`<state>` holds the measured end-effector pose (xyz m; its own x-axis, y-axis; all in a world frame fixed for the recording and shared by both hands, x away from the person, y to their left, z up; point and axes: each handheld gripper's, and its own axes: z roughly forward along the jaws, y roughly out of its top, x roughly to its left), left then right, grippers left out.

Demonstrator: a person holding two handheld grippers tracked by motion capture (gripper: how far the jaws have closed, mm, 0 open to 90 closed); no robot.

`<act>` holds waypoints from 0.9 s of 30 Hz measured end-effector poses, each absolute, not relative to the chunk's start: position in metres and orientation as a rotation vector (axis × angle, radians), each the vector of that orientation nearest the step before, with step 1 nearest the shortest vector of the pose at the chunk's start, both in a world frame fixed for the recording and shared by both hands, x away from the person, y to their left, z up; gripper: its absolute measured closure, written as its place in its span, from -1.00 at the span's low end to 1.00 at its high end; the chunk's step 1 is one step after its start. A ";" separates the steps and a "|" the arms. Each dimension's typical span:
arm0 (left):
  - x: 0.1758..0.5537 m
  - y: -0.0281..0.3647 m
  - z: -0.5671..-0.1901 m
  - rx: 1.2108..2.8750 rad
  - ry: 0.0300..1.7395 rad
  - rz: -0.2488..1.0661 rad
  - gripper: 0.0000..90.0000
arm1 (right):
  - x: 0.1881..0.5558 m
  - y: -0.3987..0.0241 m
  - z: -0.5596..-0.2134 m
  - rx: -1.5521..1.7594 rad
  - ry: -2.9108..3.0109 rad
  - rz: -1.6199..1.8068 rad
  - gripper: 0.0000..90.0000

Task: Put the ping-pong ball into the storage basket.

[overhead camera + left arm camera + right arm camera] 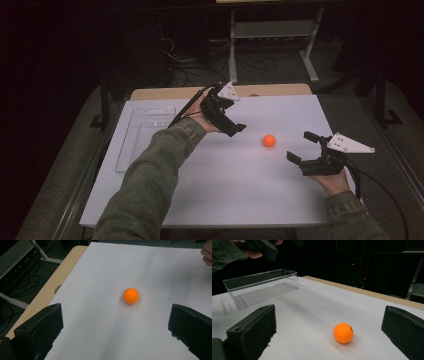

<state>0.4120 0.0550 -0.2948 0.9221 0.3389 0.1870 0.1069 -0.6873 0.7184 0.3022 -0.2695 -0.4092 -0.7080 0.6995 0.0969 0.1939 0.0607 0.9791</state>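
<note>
Both tongs, left and right, gape wide above white table in dark room.

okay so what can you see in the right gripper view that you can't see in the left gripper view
Right gripper view: an empty clear plastic tray on the white sheet, the other hand-held gripper above it, and a small dark mark on the ball. Left gripper view: the wooden table edge's notch and floor cables. Both: the orange ball, untouched, between open jaws.
</note>
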 end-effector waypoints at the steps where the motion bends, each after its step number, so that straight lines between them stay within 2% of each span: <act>1: 0.413 0.053 -0.295 2.317 0.313 0.392 -1.00 | 0.302 -0.270 -0.409 0.889 1.941 1.688 -1.00; 27: 0.422 0.025 -0.297 2.372 0.245 0.362 -1.00 | 0.302 -0.267 -0.409 0.881 1.945 1.698 -1.00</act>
